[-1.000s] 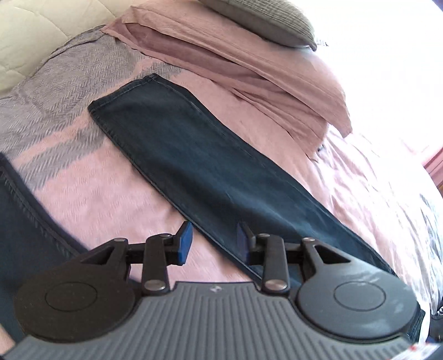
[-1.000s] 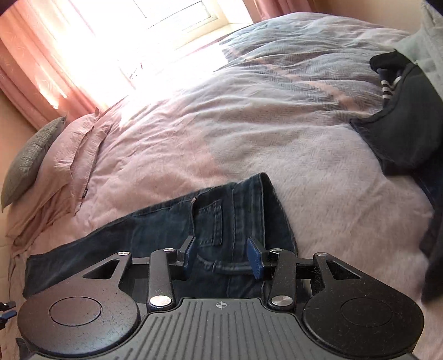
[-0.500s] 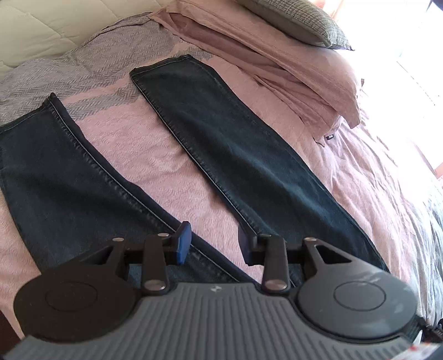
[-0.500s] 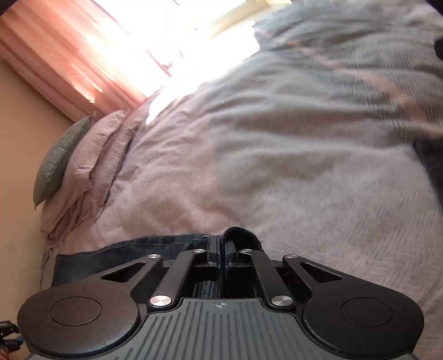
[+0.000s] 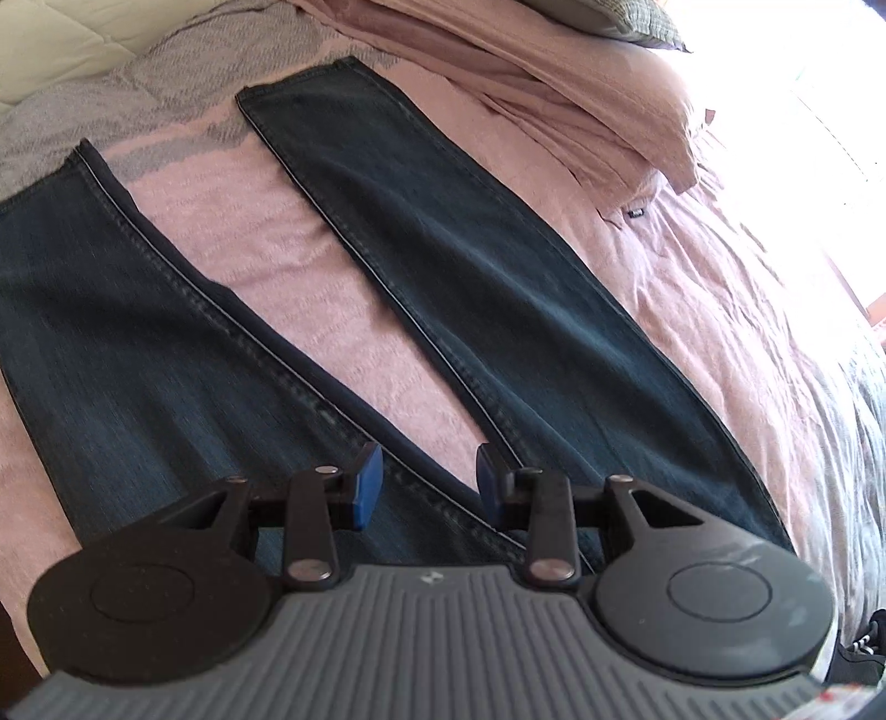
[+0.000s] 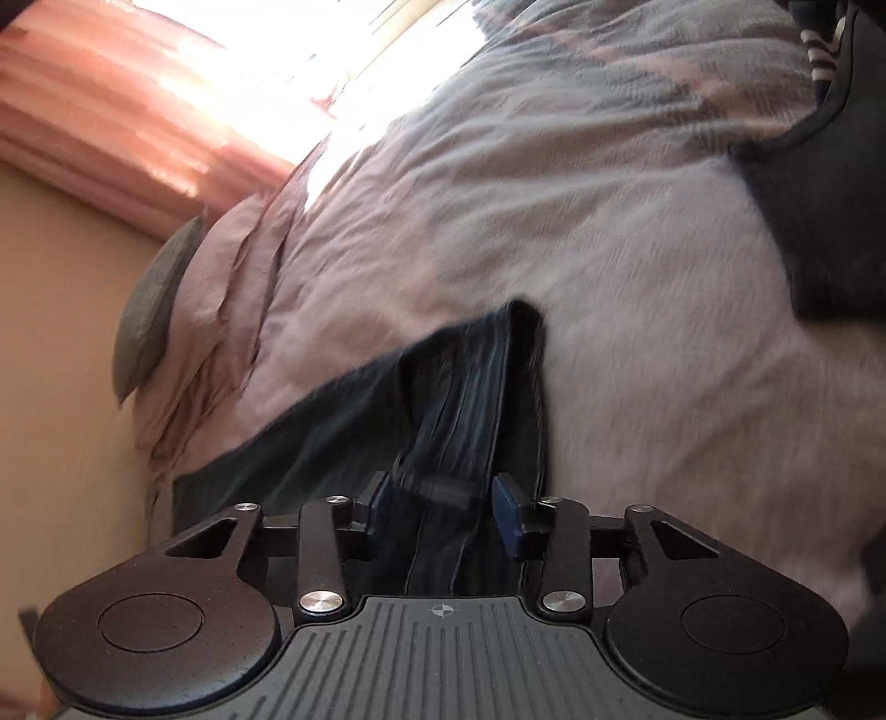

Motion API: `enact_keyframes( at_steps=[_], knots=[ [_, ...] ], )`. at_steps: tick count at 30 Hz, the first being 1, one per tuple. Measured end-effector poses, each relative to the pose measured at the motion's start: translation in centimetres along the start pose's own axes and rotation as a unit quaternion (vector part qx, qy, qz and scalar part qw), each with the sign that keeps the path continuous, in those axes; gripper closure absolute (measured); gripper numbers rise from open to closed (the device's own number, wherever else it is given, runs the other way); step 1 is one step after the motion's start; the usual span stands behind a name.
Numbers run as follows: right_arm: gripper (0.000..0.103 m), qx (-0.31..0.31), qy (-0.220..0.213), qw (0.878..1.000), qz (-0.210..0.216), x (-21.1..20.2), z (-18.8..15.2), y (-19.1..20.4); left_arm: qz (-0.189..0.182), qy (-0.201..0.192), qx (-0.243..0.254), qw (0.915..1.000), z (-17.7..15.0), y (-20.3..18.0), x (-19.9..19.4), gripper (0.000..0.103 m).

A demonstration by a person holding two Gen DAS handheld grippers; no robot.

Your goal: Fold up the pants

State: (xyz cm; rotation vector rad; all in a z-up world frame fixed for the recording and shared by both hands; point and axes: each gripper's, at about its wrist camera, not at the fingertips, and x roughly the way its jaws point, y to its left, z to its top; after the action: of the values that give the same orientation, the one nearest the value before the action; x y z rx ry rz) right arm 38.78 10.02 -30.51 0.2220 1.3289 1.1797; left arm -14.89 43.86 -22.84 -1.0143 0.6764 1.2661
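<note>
- Dark blue jeans (image 5: pixel 498 288) are laid flat on a bed (image 5: pixel 720 310) covered by a pink and grey herringbone blanket, the two legs spread apart in a V with bare blanket between them.
- In the left wrist view, the left gripper (image 5: pixel 429 487) is held above the spot where the two legs meet; its blue pads (image 5: pixel 368 484) stand apart with nothing pressed between them.
- Pink pillows (image 5: pixel 581 94) and a grey cushion (image 5: pixel 620 22) are seen beyond the far leg's hem.
- In the right wrist view, the waistband end of the jeans (image 6: pixel 476 399) is seen, blurred, running up from under the right gripper (image 6: pixel 446 507).
- The right gripper's jaws are opening; denim and a belt loop (image 6: pixel 443 492) lie between the pads, which are not seen pressing on the cloth.
- Dark clothing (image 6: pixel 819 183) lies well apart at the right edge, and a pink curtain (image 6: pixel 127 127) hangs by the bright window.
</note>
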Motion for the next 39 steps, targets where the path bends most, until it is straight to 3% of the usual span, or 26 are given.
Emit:
enact_keyframes(
  at_steps=[4, 9, 13, 15, 20, 22, 23, 26, 28, 29, 30, 32, 39],
  knots=[
    [0.066, -0.076, 0.063, 0.995, -0.004, 0.4, -4.0, 1.4, 0.001, 0.019, 0.004, 0.9998, -1.0, -0.7, 0.4, 0.072],
    [0.066, -0.180, 0.076, 0.980, -0.018, 3.1, -4.5, 2.6, 0.000, 0.022, 0.014, 0.9997, -1.6, -1.2, 0.1, 0.071],
    [0.067, -0.201, 0.084, 0.976, -0.009, 4.5, -4.9, 2.5, 0.002, 0.021, 0.011, 0.9997, -1.9, -1.1, -0.1, 0.071],
    [0.100, -0.194, 0.093, 0.976, -0.017, 4.9, -5.1, 2.7, 0.002, 0.021, 0.010, 0.9997, -2.0, -1.1, -0.2, 0.071],
    [0.103, -0.125, 0.074, 0.988, -0.050, 2.2, -3.4, 3.0, 0.006, 0.019, 0.020, 0.9996, -2.4, -0.7, -0.6, 0.071],
    [0.103, -0.127, 0.092, 0.982, -0.102, 2.9, -4.0, 2.8, 0.016, 0.023, 0.029, 0.9992, -2.6, -0.3, -0.4, 0.071],
    [0.103, -0.145, 0.104, 0.973, -0.146, 3.9, -4.5, 2.7, 0.022, 0.027, 0.030, 0.9989, -2.7, -0.1, -0.3, 0.071],
    [0.103, -0.120, 0.099, 0.975, -0.160, 4.0, -4.2, 2.8, 0.032, 0.029, 0.035, 0.9985, -3.0, 0.6, -0.4, 0.071],
    [0.103, -0.134, 0.064, 0.969, -0.197, 2.8, -4.1, 4.6, 0.033, 0.030, 0.045, 0.9979, -3.3, 1.3, -0.7, 0.071],
    [0.096, -0.148, 0.045, 0.965, -0.213, 2.1, -4.3, 5.6, 0.037, 0.032, 0.051, 0.9974, -3.3, 1.6, -0.7, 0.071],
    [0.079, -0.158, 0.031, 0.962, -0.221, 1.6, -4.7, 6.7, 0.040, 0.034, 0.057, 0.9970, -3.5, 1.9, -0.8, 0.071],
    [0.066, -0.171, 0.017, 0.962, -0.212, 0.8, -6.2, 8.4, 0.038, 0.042, 0.063, 0.9964, -3.8, 2.5, -0.7, 0.071],
    [0.066, -0.276, 0.071, 0.946, -0.156, 3.7, -15.0, 15.4, 0.006, 0.073, 0.104, 0.9918, -4.4, 3.6, 0.2, 0.071]
  ],
)
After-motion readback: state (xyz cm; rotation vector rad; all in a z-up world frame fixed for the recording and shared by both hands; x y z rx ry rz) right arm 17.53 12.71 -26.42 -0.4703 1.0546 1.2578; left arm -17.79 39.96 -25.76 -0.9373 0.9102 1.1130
